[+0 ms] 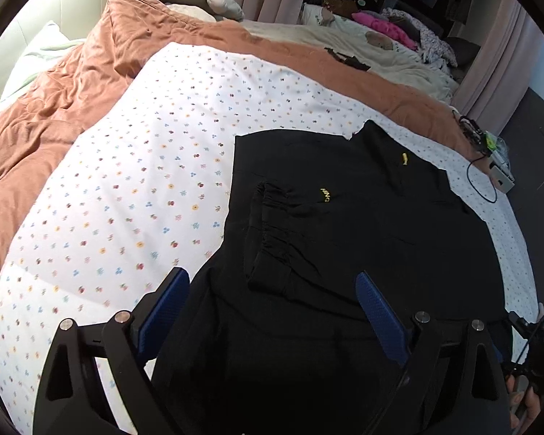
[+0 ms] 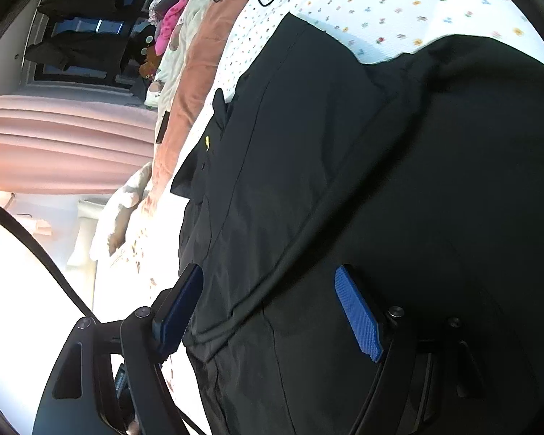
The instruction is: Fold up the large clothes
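black jacket (image 1: 362,217) lies spread on floral sheet (image 1: 127,199), cuffed sleeve (image 1: 272,224) folded across it; left gripper (image 1: 272,311) and right gripper (image 2: 268,308) both spread wide above the fabric, gripping nothing.

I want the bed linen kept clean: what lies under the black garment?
The black garment lies on the white floral sheet, which shows all around its edges. Whatever is directly beneath the cloth is covered.
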### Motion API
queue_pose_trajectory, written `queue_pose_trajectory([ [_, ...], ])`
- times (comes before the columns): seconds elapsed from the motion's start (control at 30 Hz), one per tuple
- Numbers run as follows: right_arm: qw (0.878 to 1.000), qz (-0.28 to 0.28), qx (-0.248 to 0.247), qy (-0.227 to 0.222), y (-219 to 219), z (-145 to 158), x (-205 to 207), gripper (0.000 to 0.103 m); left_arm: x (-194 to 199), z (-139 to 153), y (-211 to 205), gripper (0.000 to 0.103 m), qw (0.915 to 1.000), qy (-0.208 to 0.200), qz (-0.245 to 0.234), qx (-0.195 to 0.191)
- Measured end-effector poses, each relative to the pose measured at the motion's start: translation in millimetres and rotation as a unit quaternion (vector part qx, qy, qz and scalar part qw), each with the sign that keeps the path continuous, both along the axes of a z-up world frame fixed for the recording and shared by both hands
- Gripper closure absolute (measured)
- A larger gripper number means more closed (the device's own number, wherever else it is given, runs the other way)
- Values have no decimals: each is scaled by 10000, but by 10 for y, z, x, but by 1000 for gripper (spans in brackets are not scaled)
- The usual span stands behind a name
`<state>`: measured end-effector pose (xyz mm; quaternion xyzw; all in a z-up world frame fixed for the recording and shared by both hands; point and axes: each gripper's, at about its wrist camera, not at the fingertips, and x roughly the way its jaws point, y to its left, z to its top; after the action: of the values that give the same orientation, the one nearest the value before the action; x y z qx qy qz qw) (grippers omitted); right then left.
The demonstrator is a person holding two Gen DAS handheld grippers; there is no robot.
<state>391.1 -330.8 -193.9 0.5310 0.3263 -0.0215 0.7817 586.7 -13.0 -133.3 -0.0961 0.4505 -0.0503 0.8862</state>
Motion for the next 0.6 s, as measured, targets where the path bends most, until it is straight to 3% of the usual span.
queue_pose_trajectory([
  [0.2, 9995, -137, -71, -277, -23, 118, -334, 29, -474, 250, 194, 8, 9996, -181, -9, -224],
  [0.37, 9993, 74, -197, -321, 116, 126, -554, 29, -913, 392, 341, 8, 9989, -270, 10, -382],
  [0.6, 9956, -23, -704, -622, 59, 306, -1191, 29, -1516, 498, 576, 8, 9983, -415, 78, -411],
])
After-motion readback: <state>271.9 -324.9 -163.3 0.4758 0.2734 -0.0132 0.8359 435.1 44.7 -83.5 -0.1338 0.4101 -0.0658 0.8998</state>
